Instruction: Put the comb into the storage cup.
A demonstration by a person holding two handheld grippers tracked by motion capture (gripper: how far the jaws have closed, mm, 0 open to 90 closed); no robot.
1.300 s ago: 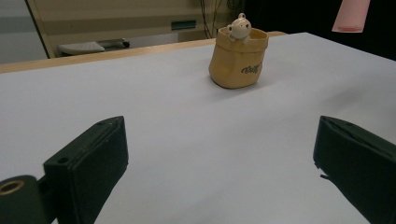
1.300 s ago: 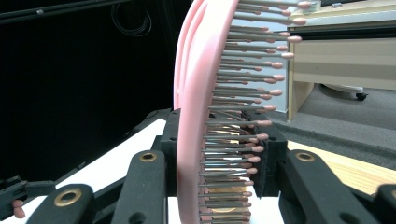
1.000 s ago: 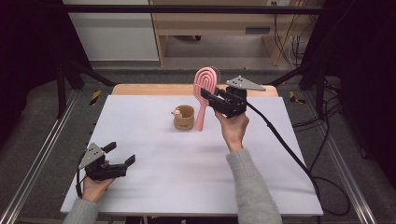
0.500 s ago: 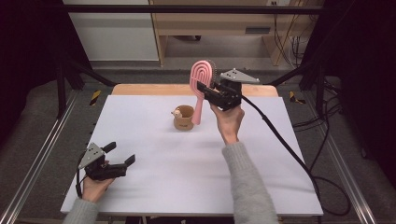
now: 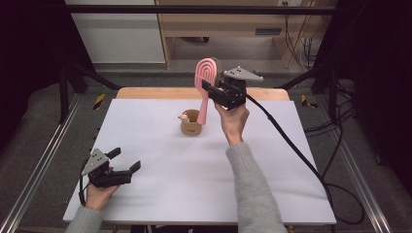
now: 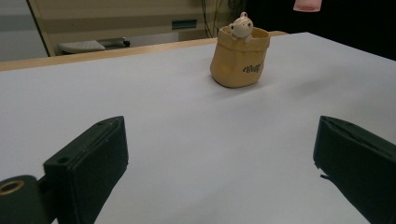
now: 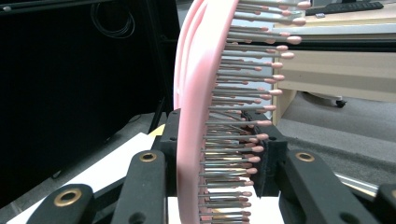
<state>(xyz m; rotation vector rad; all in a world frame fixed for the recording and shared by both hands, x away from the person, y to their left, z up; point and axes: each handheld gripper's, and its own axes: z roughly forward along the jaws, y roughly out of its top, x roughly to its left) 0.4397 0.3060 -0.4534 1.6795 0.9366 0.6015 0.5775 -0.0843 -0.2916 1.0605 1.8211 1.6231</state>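
My right gripper (image 5: 210, 86) is held up over the far middle of the white table (image 5: 145, 126), shut on the head of a pink hairbrush (image 5: 207, 70). The brush hangs upright with its handle pointing down, beside and above a small tan pouch (image 5: 192, 124) with a little bear figure at its rim. In the right gripper view the pads (image 7: 170, 140) clamp the brush (image 7: 194, 93) across its back and bristles. My left gripper (image 5: 126, 158) rests at the front left of the table, open with nothing in it. Ahead of it stands the pouch (image 6: 239, 58), with the brush handle's tip (image 6: 307, 4) above right.
A black cable (image 5: 286, 136) trails from the right gripper across the table's right side and off its edge. A wooden strip (image 5: 160, 93) runs along the far edge. Metal frame rails (image 5: 43, 160) flank the table. Wooden shelving (image 5: 218, 24) stands beyond.
The right hand has carried the brush a little higher and toward the far side of the table. The left gripper has stayed in place.
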